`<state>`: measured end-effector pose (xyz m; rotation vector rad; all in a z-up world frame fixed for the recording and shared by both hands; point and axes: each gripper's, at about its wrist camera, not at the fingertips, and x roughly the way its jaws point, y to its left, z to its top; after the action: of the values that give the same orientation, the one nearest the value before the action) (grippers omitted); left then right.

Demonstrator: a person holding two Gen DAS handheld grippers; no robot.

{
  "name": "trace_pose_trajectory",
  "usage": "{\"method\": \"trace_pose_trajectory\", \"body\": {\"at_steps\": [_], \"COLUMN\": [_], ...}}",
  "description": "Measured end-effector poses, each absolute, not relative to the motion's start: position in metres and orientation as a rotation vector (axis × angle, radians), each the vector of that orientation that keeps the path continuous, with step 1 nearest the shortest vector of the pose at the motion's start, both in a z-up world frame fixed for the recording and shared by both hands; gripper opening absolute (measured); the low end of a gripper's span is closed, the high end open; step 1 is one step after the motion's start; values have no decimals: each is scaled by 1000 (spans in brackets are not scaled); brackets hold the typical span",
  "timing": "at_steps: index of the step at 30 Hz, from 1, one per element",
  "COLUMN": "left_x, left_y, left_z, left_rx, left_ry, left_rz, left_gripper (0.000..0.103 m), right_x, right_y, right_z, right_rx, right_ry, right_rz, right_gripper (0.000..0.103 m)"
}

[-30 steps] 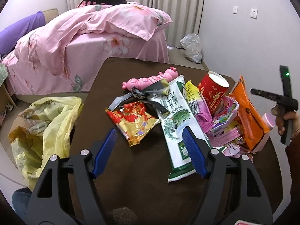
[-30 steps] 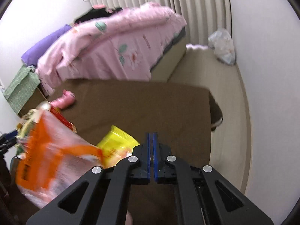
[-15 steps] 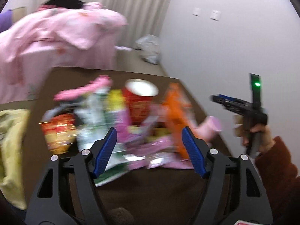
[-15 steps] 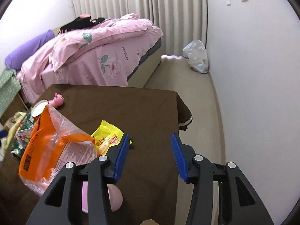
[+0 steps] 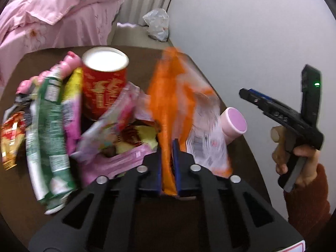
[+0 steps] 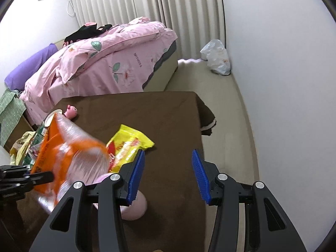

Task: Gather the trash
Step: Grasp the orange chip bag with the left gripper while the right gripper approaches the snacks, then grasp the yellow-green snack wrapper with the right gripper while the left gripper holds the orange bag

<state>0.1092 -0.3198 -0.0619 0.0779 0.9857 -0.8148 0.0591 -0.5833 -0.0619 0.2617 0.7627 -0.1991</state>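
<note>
My left gripper (image 5: 167,163) is shut on the near end of an orange and clear plastic bag (image 5: 174,96), which also shows in the right wrist view (image 6: 63,157). Beside it on the brown table (image 5: 147,54) lie a red cup (image 5: 104,84), a green and white wrapper (image 5: 48,134), pink wrappers (image 5: 111,142) and a pink bottle (image 5: 233,126). My right gripper (image 6: 168,176) is open and empty above the table, next to a yellow snack packet (image 6: 128,147). It shows at the right in the left wrist view (image 5: 279,115).
A pink toy (image 6: 71,111) lies at the table's far side. A bed with pink bedding (image 6: 109,63) stands behind. A white plastic bag (image 6: 217,57) sits on the floor by the wall. A yellow bag (image 6: 21,147) hangs left of the table.
My left gripper moved right over the pile and shut on the orange bag. My right gripper went from shut to open and drew back.
</note>
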Motion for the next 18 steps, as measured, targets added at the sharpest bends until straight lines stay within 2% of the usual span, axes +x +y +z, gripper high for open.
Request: {"method": "trace_pose_trajectory", "body": {"at_steps": [11, 18], "left_x": [87, 107], "left_y": [-194, -134], "left_z": [5, -3], "left_rx": [80, -5], "left_ry": [780, 795], "left_rz": [-674, -562], "left_gripper": [7, 7], "right_x": [51, 51], "right_y": [-491, -438], "right_z": [-40, -66], "right_rx": [158, 105], "right_ry": [678, 749], "right_rz": [-118, -8], "right_gripper": [45, 45]}}
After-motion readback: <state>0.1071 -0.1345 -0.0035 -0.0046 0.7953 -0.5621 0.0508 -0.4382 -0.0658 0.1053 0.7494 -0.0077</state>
